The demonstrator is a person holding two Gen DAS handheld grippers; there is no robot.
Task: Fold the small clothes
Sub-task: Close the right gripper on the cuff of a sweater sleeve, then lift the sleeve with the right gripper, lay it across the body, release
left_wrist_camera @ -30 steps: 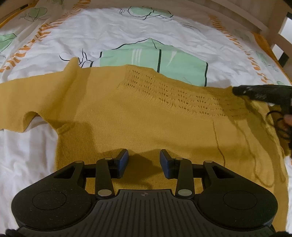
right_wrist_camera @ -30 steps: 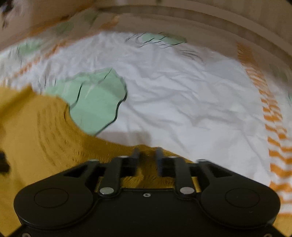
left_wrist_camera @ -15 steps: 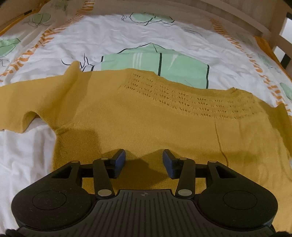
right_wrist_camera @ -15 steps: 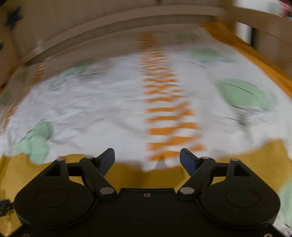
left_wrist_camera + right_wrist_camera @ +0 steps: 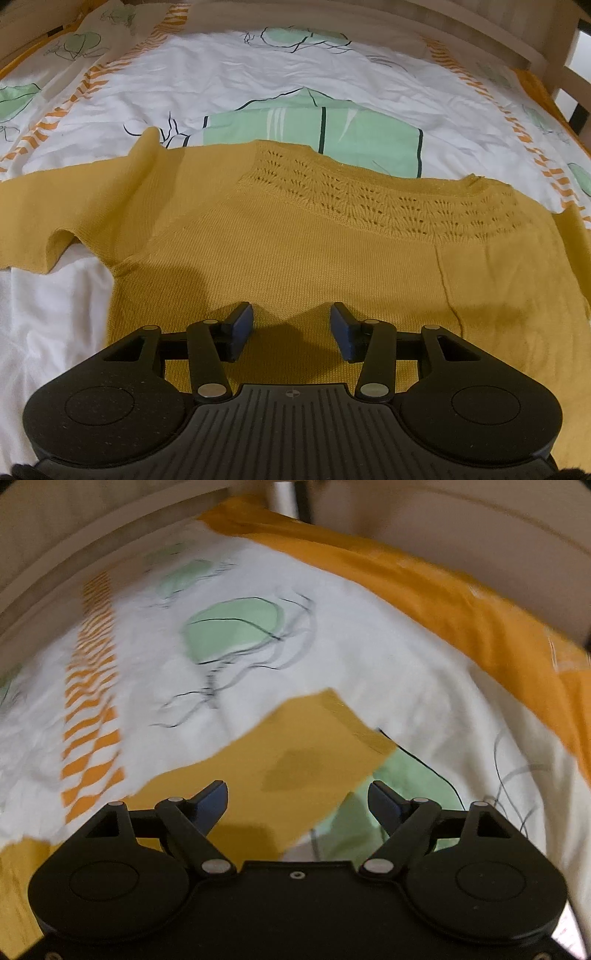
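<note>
A mustard-yellow knitted sweater (image 5: 314, 251) lies flat on the bed, its lace-patterned yoke away from me and one sleeve (image 5: 33, 218) spread out to the left. My left gripper (image 5: 291, 328) is open and empty, low over the sweater's body. In the right wrist view, the sweater's other sleeve (image 5: 295, 760) lies stretched out ahead on the sheet, its cuff (image 5: 358, 720) at the far end. My right gripper (image 5: 297, 805) is wide open and empty, above the near part of that sleeve. That view is blurred.
The bed sheet (image 5: 258, 85) is white with green leaf shapes and orange striped bands. A wooden bed frame (image 5: 406, 22) runs along the far side and right. An orange border of bedding (image 5: 461, 605) lies along the right edge in the right wrist view.
My right gripper let go of the sweater, opened wide and swung right to the sleeve; it has left the left wrist view. My left gripper opened a little wider and stayed in place.
</note>
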